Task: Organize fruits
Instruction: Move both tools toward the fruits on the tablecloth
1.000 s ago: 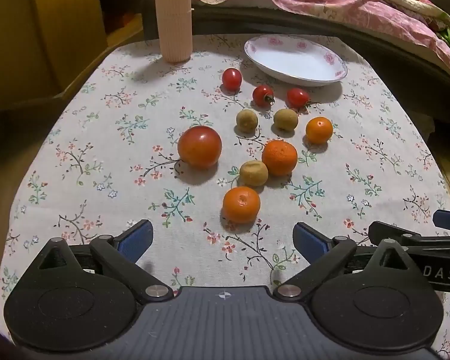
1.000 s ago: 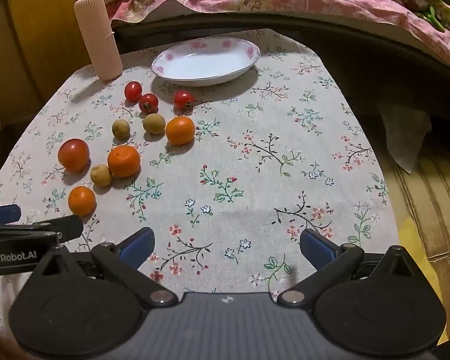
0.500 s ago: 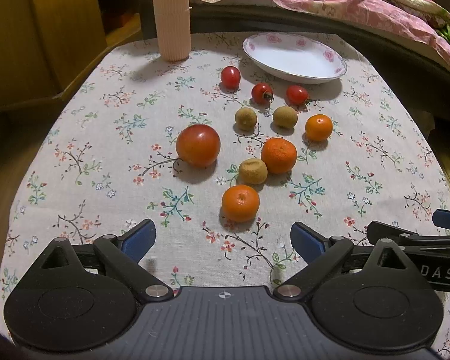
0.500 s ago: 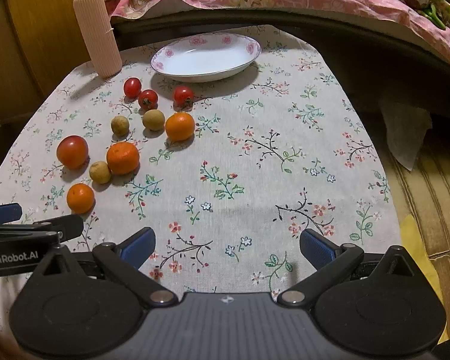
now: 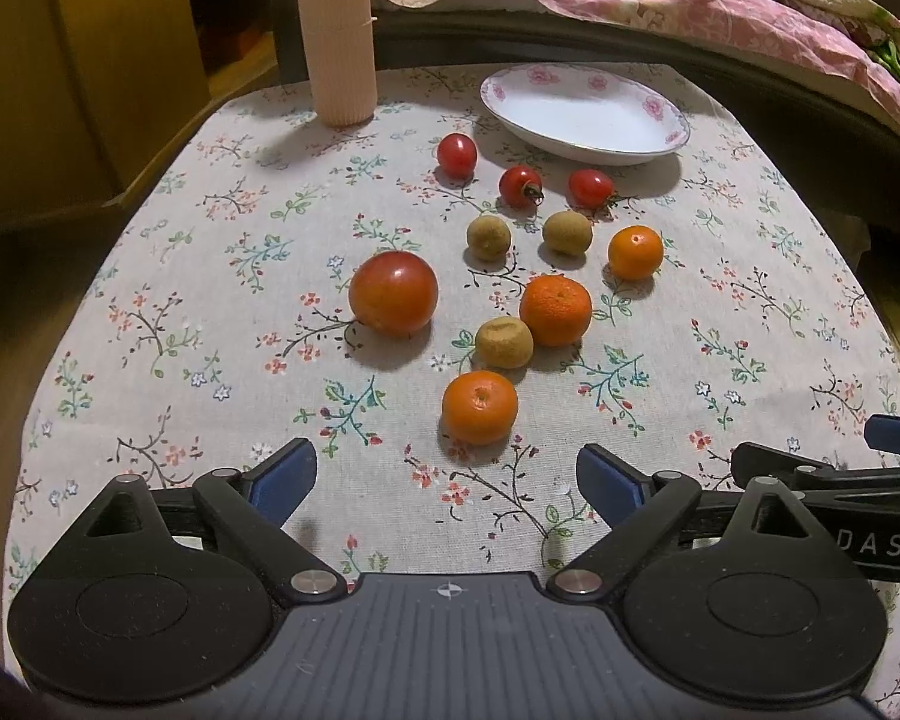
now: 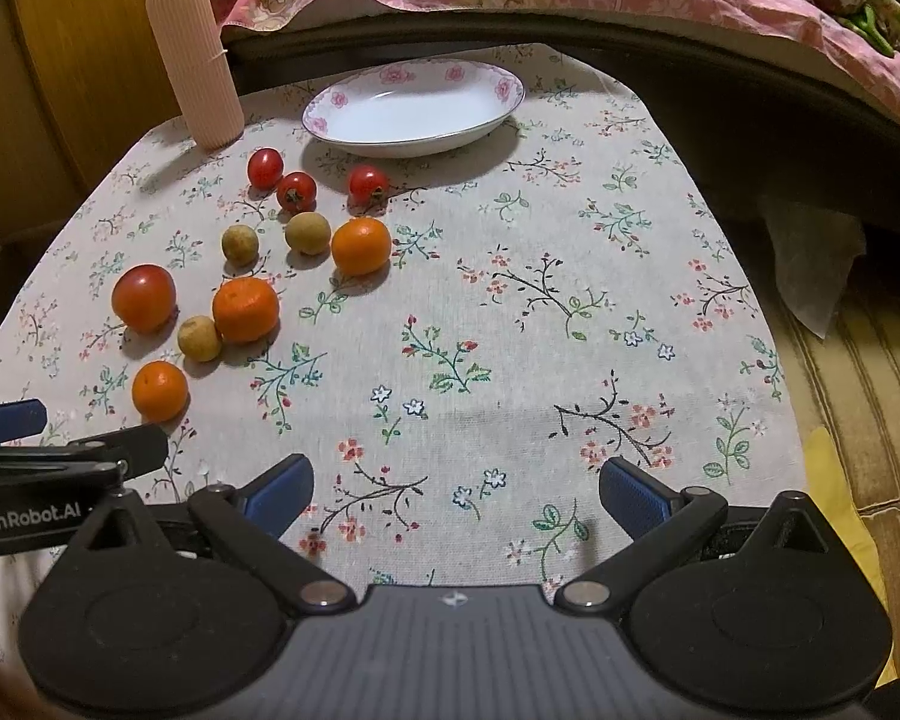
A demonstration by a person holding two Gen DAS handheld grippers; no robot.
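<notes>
Fruits (image 5: 480,407) loose on tablecloth (image 5: 180,300), beyond left gripper's (image 5: 447,474) fingers (image 5: 285,471)

1. Left gripper (image 5: 447,483): black linkage arms, blue ribbed fingertip pads (image 5: 285,477), silver pivot screws, grey ridged body with small crosshair mark.
2. Right gripper (image 6: 456,495): same black-and-blue build; white "GenRobot.AI" lettering on neighbouring side.

Ten fruits lay loose on the floral cloth, left of centre: three cherry tomatoes (image 5: 521,185) in a far row, three tan longans (image 5: 488,237), three mandarins (image 5: 555,310) and one large tomato (image 5: 393,292) leftmost. The white plate (image 5: 582,147) stood empty beyond them.
</notes>
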